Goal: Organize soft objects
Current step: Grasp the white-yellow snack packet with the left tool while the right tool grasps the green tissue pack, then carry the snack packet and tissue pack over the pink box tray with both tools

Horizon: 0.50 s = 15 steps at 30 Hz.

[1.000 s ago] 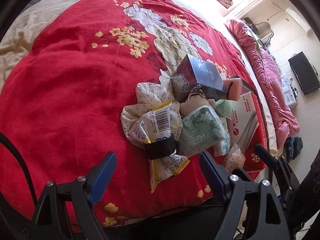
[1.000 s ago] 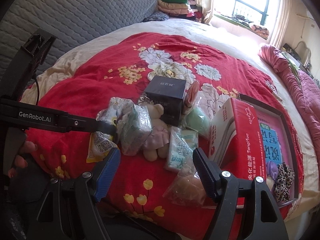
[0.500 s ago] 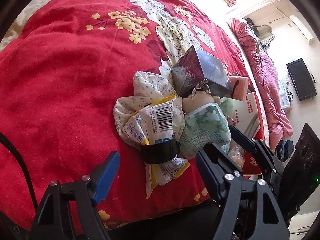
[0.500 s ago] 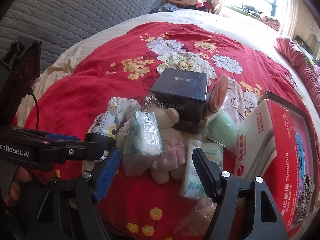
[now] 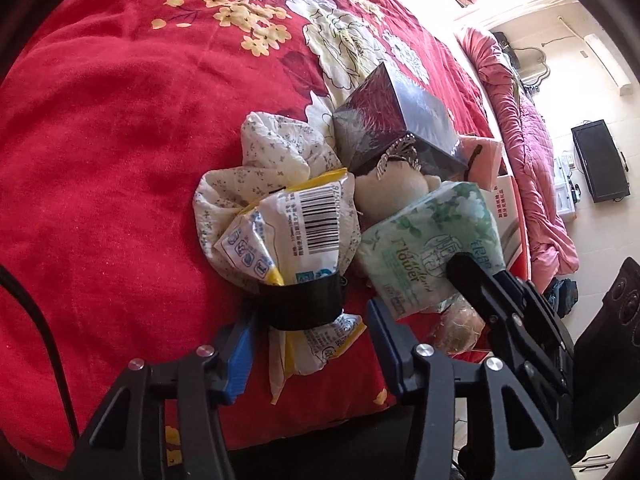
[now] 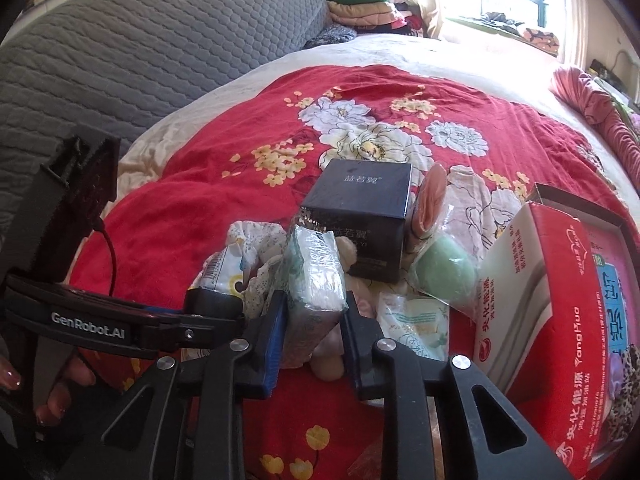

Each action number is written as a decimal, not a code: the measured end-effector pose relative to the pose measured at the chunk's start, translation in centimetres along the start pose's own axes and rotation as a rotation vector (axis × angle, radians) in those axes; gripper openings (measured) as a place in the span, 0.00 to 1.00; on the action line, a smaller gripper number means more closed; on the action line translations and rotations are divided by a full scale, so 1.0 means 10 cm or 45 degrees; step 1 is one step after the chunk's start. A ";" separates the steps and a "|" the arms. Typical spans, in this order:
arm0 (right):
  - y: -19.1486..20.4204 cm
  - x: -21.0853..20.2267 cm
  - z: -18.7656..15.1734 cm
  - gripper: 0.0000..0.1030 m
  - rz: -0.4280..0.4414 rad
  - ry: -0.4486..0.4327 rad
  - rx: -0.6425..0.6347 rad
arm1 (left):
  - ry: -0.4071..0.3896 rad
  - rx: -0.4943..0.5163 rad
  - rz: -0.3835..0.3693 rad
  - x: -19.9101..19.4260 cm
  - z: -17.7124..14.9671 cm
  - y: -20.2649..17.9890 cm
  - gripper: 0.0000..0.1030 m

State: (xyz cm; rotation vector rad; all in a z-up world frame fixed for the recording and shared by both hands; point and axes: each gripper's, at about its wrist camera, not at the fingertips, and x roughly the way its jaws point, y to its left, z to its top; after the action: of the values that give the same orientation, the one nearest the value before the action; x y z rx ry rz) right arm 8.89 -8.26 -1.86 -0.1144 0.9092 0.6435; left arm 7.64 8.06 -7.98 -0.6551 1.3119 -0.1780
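Blanket (image 6: pixel 168 216): red, flowered, under the whole pile
Red carton (image 6: pixel 536 320): at right, standing open
Dark box (image 6: pixel 360 216): far side of pile, upright
Right gripper (image 6: pixel 312 344): pads clamped on green tissue pack (image 6: pixel 314 280), near middle of pile
Left gripper (image 5: pixel 310 346): fingers apart, straddling taped yellow wrapper (image 5: pixel 296 248), left of tissue pack
Teddy (image 5: pixel 390 192): between box and tissue pack

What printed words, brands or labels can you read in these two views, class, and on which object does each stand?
"GenRobot.AI": left gripper arm.
"Flower": green tissue pack.
"YongHua": red and white box; its Chinese characters are legible but not transcribed here.
Dark box: Chinese characters, small.
Barcode and fine print on the white and yellow packet: too small to read.
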 end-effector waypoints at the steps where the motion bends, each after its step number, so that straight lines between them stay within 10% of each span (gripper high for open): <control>1: -0.01 -0.02 0.00 0.25 -0.002 -0.009 0.001 | 0.000 -0.001 0.012 0.01 0.00 0.00 0.45; 15: -0.06 -0.18 -0.02 0.21 0.022 -0.060 0.064 | -0.068 0.103 0.017 -0.24 -0.10 -0.15 0.39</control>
State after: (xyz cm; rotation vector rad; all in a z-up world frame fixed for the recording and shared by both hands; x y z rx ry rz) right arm 8.29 -9.66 -0.68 -0.0463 0.8808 0.6364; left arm 6.39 7.65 -5.34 -0.5790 1.2510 -0.2004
